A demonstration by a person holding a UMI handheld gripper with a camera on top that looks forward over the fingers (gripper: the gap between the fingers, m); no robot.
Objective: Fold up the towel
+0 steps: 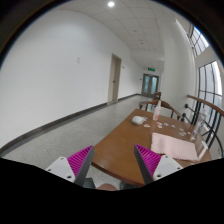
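Note:
A pale pink-white towel lies flat on the brown wooden table, ahead of and to the right of my right finger. My gripper hovers over the table's near corner. Its two fingers, with magenta pads, stand wide apart with only table surface and floor showing between them. The gripper is open and empty, and it does not touch the towel.
Small white objects and some papers lie farther along the table. Wooden chairs and a railing stand to the right by the windows. A long corridor with grey floor and doors runs to the left.

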